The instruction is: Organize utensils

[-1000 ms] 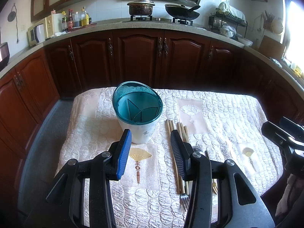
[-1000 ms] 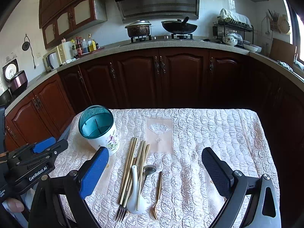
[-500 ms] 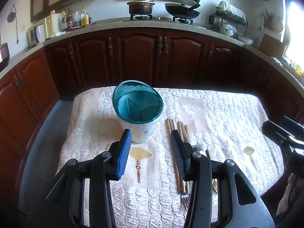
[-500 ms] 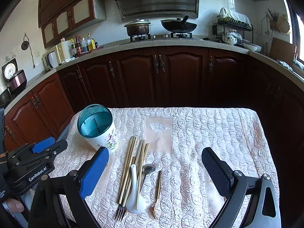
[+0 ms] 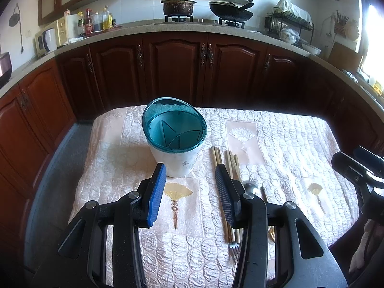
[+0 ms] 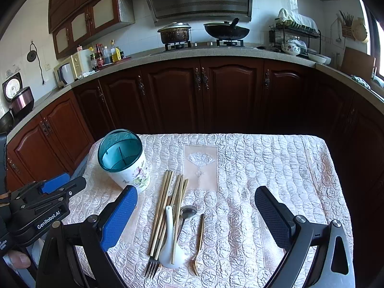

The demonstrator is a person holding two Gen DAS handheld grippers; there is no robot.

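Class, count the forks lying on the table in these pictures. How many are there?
2. A silver fork lies under the chopsticks, left of the white spoon; a gold fork lies alone to its right. More could be hidden.

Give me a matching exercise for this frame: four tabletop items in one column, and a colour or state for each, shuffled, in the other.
Items:
1. utensil holder
2. ceramic spoon
3. small fork
4. chopsticks

Descriptions:
A. gold-coloured, lying furthest right in the pile
B. white, lying bowl toward the camera
C. standing upright, teal rim and insert, nothing in it
D. pale wood, several lying side by side

Pairs: 1-C, 2-B, 3-A, 4-D
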